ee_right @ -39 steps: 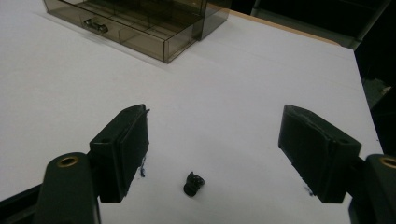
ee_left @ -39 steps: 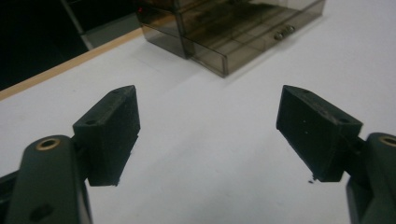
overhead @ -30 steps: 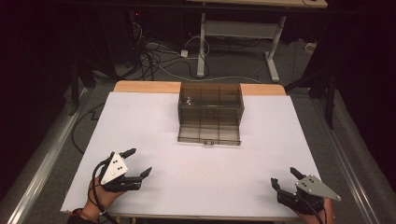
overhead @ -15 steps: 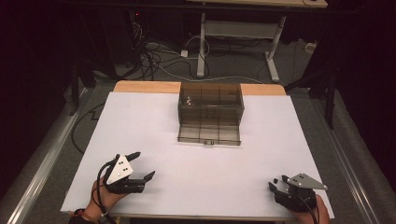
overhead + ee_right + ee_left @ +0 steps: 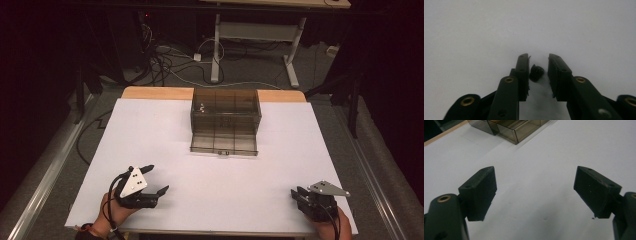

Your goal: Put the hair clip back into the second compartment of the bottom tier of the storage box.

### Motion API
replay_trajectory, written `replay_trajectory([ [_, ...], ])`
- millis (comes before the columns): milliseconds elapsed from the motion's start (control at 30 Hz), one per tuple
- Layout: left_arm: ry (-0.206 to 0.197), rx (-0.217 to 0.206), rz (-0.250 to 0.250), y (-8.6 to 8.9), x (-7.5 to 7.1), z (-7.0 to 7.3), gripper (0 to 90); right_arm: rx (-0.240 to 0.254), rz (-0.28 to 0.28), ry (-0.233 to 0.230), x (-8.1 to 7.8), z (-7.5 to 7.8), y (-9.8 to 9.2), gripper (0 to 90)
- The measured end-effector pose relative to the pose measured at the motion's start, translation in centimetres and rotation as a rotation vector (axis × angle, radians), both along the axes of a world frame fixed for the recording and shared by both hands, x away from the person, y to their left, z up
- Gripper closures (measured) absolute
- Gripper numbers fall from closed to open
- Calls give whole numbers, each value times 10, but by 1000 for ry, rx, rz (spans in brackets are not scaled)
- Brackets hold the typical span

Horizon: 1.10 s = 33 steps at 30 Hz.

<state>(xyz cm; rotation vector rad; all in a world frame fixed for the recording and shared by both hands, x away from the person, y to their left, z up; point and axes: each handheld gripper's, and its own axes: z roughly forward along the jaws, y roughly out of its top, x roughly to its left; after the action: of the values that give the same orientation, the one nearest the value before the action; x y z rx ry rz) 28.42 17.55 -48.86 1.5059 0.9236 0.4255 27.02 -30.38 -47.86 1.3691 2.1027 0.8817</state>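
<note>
High view: left gripper [image 5: 156, 180] and right gripper [image 5: 299, 192] low at near table [image 5: 150, 130] edge, smoky plastic organizer box [image 5: 225, 120] far centre. Left gripper view: jaws spread wide over bare white top. Right gripper view: jaws narrow around small black object [image 5: 536, 72], not clamped.

A small black object [image 5: 536, 72] sits between the right gripper's [image 5: 538, 62] jaws, too blurred to identify. The smoky box [image 5: 506, 127] is cut off at the left gripper view's far edge.
</note>
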Motion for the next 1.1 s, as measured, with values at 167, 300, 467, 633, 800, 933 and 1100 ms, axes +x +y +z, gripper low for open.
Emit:
replay_trajectory([
  [167,0,9,-5,0,0,-1,175,1,13,0,1,0,-1,788],
  [300,-2,9,-11,-1,-1,-1,175,-5,34,-1,1,1,-2,793],
  [467,-3,13,-13,-1,0,-2,175,-1,49,-13,0,2,-4,793],
  [633,-8,26,-1,-1,1,-1,174,0,67,-40,-2,5,-5,793],
  [800,-15,2,12,2,1,2,174,14,82,-76,-1,13,-5,792],
  [933,-18,11,8,3,0,2,174,11,100,-103,0,20,-2,793],
  [1100,-16,12,5,1,0,1,174,9,111,-121,3,26,3,793],
])
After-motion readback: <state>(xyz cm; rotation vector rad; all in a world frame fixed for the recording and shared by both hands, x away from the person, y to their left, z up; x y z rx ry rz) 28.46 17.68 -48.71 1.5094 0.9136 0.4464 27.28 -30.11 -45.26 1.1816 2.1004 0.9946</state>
